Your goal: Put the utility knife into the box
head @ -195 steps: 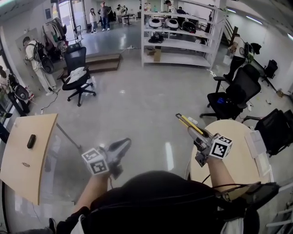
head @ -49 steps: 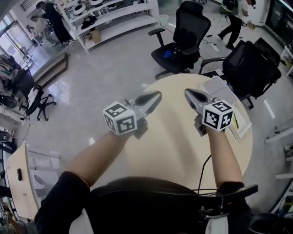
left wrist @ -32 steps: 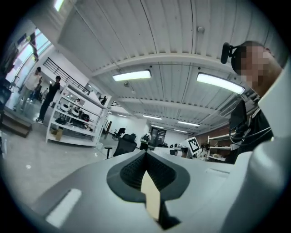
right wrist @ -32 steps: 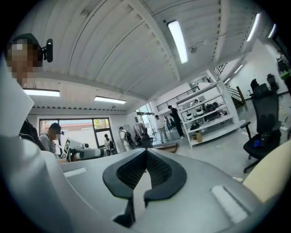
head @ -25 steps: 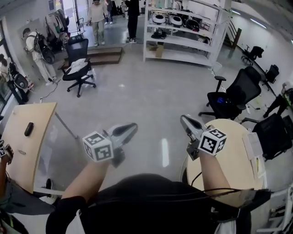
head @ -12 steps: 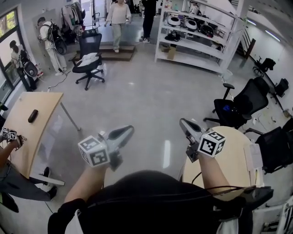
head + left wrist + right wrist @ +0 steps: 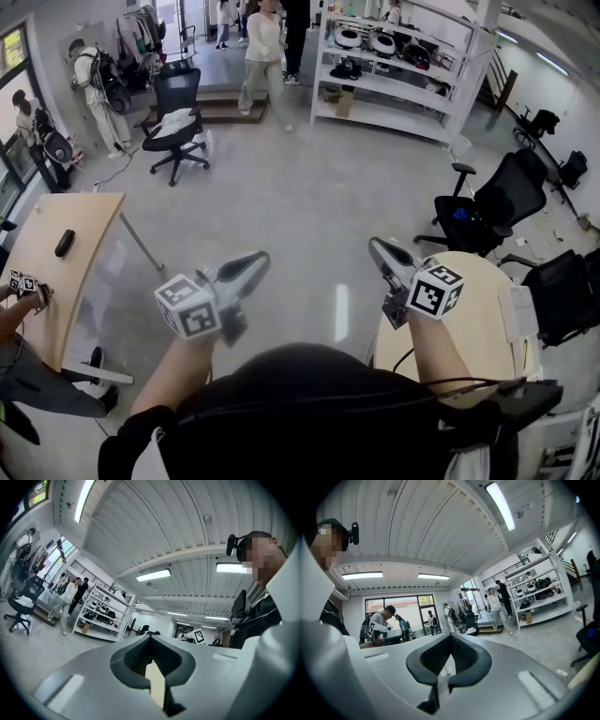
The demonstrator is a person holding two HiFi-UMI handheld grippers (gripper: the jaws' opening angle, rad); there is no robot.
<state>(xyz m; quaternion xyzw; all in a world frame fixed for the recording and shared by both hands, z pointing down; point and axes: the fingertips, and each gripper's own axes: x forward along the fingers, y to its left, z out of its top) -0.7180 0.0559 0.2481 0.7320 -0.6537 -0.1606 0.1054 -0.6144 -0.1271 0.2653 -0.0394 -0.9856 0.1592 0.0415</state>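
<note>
Both grippers are raised over the grey floor, pointing away from me. In the head view my left gripper [image 7: 255, 262] and my right gripper [image 7: 376, 247] are both shut and hold nothing. The left gripper view shows my left gripper [image 7: 151, 637] with its pads together against the ceiling. My right gripper [image 7: 451, 636] looks the same in the right gripper view. The white box [image 7: 518, 314] lies on the round table [image 7: 478, 309] at the right, behind my right gripper. A thin yellow strip [image 7: 525, 350] shows at the box's near end; I cannot tell whether it is the utility knife.
A second wooden table [image 7: 56, 291] with a small black object [image 7: 64, 243] stands at the left, where another person's hand holds marker cubes [image 7: 21, 284]. Black office chairs [image 7: 487, 202] crowd the right. A chair [image 7: 173, 122], shelves [image 7: 403, 66] and walking people [image 7: 262, 47] are farther back.
The yellow knife held in my right gripper several seconds ago is gone from it. Over the last second both grippers barely moved; a person in white walked closer at the back.
</note>
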